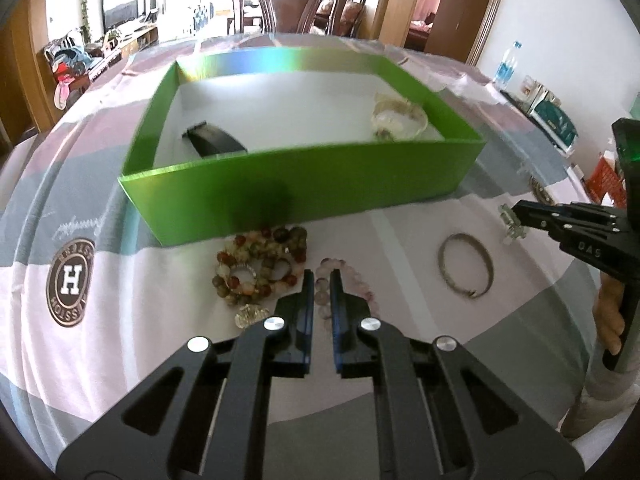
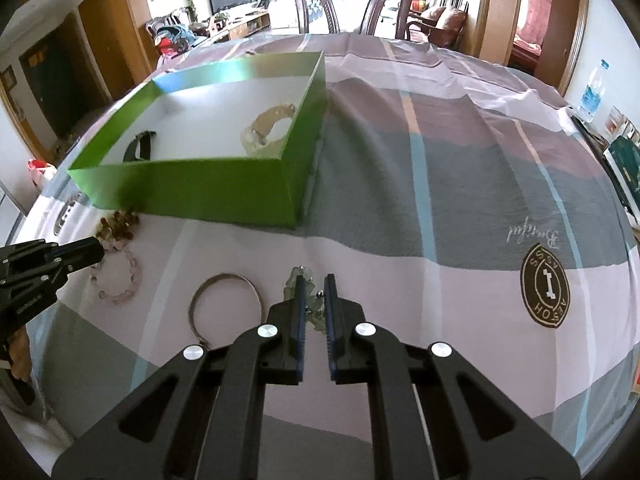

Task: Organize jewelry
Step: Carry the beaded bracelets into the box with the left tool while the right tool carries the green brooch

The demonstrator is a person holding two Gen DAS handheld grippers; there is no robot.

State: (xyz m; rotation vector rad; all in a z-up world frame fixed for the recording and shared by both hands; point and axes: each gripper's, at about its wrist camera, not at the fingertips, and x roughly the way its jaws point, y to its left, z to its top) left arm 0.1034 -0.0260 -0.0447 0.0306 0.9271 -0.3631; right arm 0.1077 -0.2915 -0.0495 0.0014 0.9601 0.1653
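Note:
A green box (image 1: 304,184) with a white floor holds a black band (image 1: 212,140) and a pale bead bracelet (image 1: 400,118). In front of it lie a heap of brown-orange bead bracelets (image 1: 260,268), a pink bead bracelet (image 1: 352,280) and a metal bangle (image 1: 466,266). My left gripper (image 1: 322,276) is narrowly open, its jaws around the pink bracelet's near-left beads on the cloth. My right gripper (image 2: 314,284) is narrowly open over a pale green crystal bracelet (image 2: 298,276). The pink bracelet (image 2: 120,276), bangle (image 2: 224,304) and box (image 2: 192,188) also show in the right wrist view.
The table carries a striped pink, grey and white cloth (image 2: 440,200) with round logos. A carved wooden chair (image 1: 290,4) stands at the far edge. A water bottle (image 2: 594,92) and boxes (image 1: 554,120) sit off to the right.

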